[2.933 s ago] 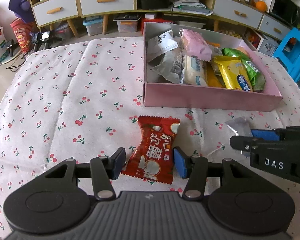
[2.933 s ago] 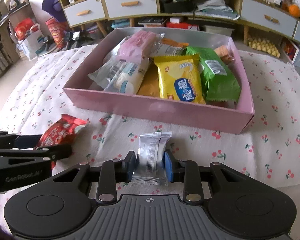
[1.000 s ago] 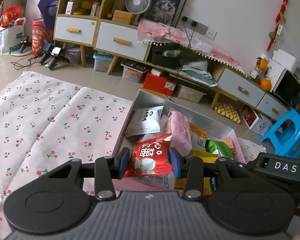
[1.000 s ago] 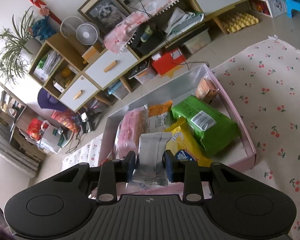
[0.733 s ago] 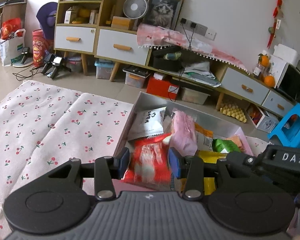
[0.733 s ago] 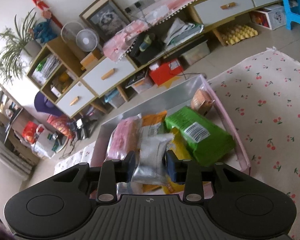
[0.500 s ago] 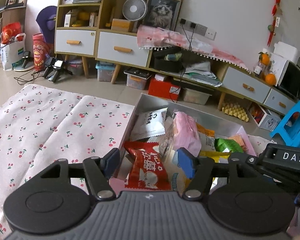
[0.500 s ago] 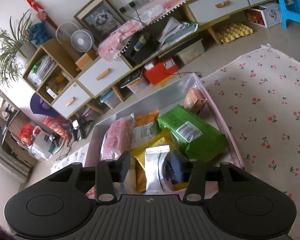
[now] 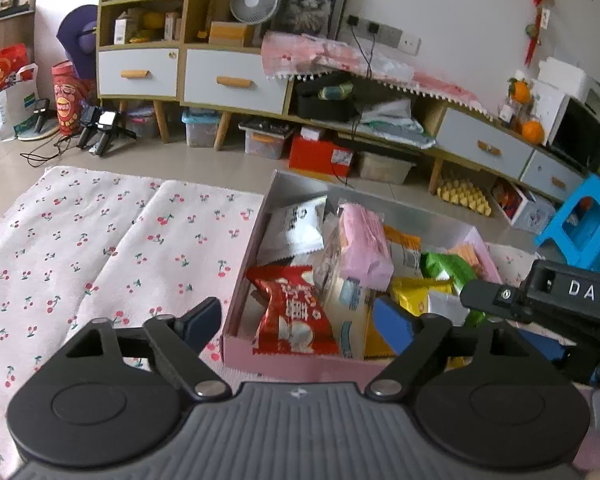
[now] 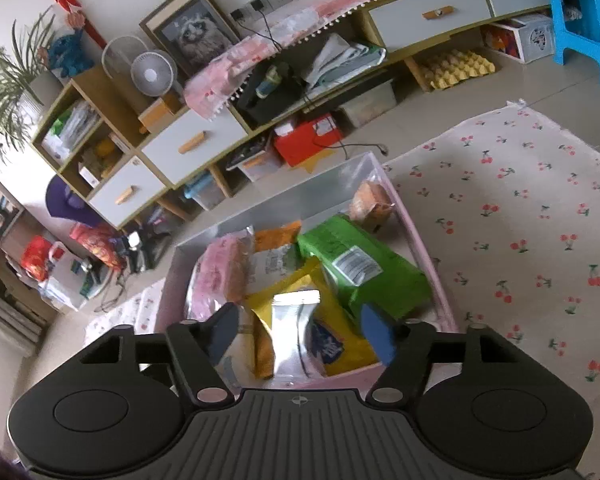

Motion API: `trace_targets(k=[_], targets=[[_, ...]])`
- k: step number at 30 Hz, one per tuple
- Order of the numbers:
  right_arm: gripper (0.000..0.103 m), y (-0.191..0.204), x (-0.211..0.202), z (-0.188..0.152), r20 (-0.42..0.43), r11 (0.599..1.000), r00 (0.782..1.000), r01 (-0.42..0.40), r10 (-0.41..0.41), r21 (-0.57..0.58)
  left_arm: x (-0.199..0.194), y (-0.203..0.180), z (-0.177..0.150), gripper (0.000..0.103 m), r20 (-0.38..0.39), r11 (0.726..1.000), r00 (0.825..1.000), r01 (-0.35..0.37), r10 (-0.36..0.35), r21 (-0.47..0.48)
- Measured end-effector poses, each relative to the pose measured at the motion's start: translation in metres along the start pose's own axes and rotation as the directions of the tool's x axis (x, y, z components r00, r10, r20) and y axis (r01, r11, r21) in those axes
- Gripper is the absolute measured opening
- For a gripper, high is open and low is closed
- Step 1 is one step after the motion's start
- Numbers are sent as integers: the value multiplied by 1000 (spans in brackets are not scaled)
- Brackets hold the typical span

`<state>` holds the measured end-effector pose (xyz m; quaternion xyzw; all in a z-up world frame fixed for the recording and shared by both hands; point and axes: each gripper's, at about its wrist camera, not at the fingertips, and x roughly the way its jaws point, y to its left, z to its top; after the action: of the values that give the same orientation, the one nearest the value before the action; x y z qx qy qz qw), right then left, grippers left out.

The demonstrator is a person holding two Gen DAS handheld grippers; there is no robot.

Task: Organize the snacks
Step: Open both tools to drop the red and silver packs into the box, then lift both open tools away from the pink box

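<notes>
A pink box (image 9: 300, 362) on the cherry-print cloth holds several snack packets. The red packet (image 9: 292, 312) lies in its near left corner, below my left gripper (image 9: 298, 324). That gripper's jaws are opening, and the pads stand clear on both sides of the packet. In the right wrist view the silver packet (image 10: 294, 328) lies on a yellow packet (image 10: 340, 344) in the same box (image 10: 436, 276). My right gripper (image 10: 300, 334) hangs above it, jaws opening, pads not touching it. The right gripper's black body (image 9: 548, 300) shows in the left wrist view.
A pink packet (image 9: 362, 242), a white packet (image 9: 296, 228) and a green packet (image 10: 364, 268) also fill the box. Cherry-print cloth (image 9: 100, 248) spreads left of the box and right of it (image 10: 540, 216). A low cabinet (image 9: 236, 76) and a blue stool (image 9: 584, 224) stand behind.
Both grippers carried their packets from the cloth up over the box, then opened. The red packet dropped into the box's near left corner and the silver packet fell onto the yellow one.
</notes>
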<state>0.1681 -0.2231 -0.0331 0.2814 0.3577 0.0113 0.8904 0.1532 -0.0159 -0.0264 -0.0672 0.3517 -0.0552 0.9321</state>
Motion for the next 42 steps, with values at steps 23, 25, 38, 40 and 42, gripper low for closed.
trace_targets(k=[23, 25, 38, 40, 42], targets=[[87, -2, -53, -16, -95, 958, 988, 93, -123, -270, -45, 17, -22, 97, -131, 982, 990, -16, 41, 190], [87, -3, -58, -22, -107, 949, 985, 101, -139, -298, -51, 19, -24, 97, -126, 976, 990, -33, 61, 214], [87, 1, -98, -55, -170, 913, 975, 61, -140, -404, -86, 36, -32, 102, -174, 987, 981, -56, 82, 147], [87, 1, -104, -58, -176, 917, 975, 58, -138, -395, -91, 36, -35, 102, -182, 988, 979, -61, 86, 142], [87, 1, -109, -60, -177, 919, 975, 58, -136, -389, -96, 34, -38, 102, -188, 988, 978, -66, 92, 142]])
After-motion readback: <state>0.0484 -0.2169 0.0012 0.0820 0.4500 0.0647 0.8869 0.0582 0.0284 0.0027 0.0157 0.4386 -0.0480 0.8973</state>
